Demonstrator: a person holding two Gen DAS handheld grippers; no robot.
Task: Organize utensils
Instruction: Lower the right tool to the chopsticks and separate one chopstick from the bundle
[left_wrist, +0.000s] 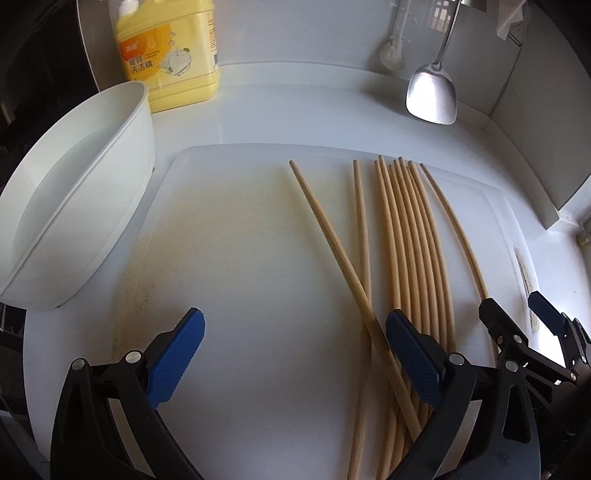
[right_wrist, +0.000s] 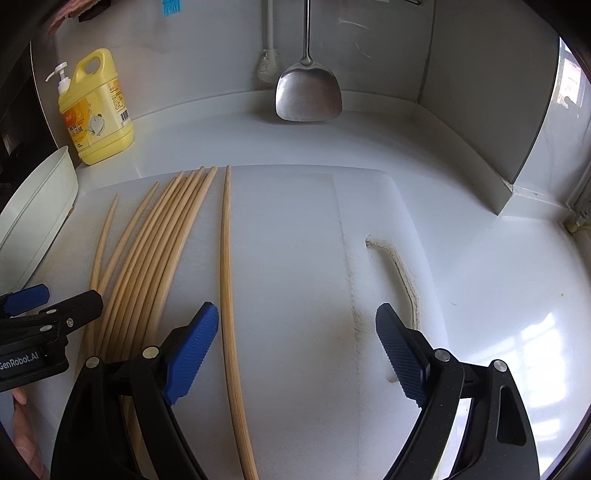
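Nine wooden chopsticks (left_wrist: 402, 251) lie on the white cutting board (left_wrist: 236, 258) in front of you: most bunched side by side, one (left_wrist: 332, 251) slanting across its neighbour, one (right_wrist: 229, 295) apart on the far right. Your left gripper (left_wrist: 295, 354) hangs over the board, jaws spread wide, holding nothing. Your right gripper (right_wrist: 297, 347) is likewise wide open and empty, its left pad (right_wrist: 192, 354) just beside that lone chopstick. A white tub (left_wrist: 74, 199) sits left of the board.

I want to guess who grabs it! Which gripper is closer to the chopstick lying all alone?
Right. The right gripper has its left finger just beside the lone chopstick, which lies between its open jaws. The left gripper is farther, on the other side of the chopstick bundle.
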